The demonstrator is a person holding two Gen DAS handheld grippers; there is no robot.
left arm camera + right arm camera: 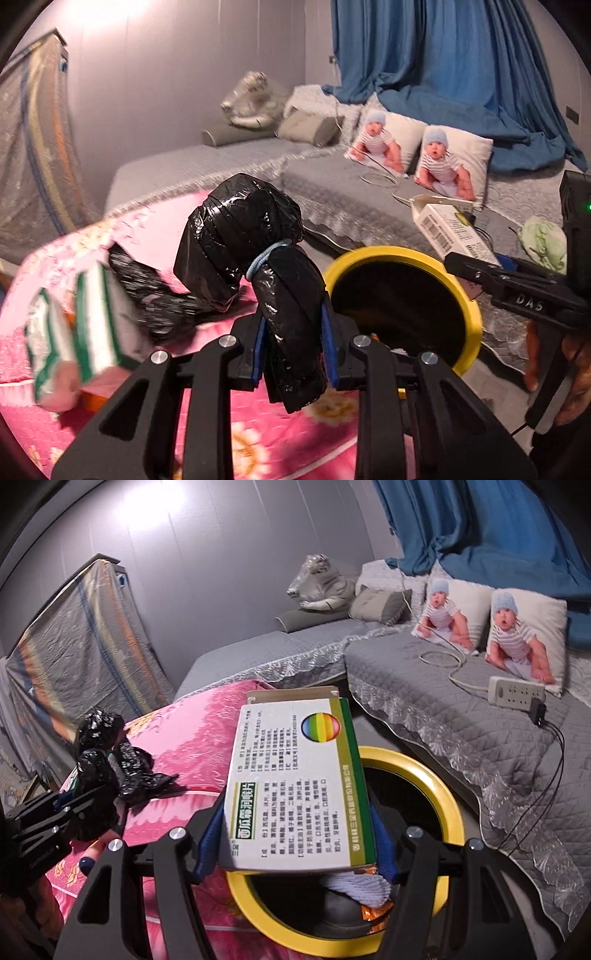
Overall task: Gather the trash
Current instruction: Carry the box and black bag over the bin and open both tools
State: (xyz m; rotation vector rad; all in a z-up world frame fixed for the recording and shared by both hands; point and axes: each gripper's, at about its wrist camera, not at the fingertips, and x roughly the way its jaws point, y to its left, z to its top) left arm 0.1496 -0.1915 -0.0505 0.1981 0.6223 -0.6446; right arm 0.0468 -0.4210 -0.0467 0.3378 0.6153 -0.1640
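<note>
My left gripper [295,343] is shut on a black plastic bag bundle [240,236] tied with a blue band, held above the pink floral blanket [147,236]. It also shows in the right wrist view [96,760]. My right gripper [291,838] is shut on a white and green medicine box [295,782], held over the yellow-rimmed trash bin [443,794]. The bin [472,306] lies just right of the left gripper, with the box [450,229] above its far rim. Scraps lie inside the bin.
A green and white striped box [81,332] lies on the pink blanket at left, blurred. A grey quilted bed [461,701] holds two baby-print pillows [524,638], a power strip [515,690] with cables, and a plush tiger [321,583]. Blue curtains hang behind.
</note>
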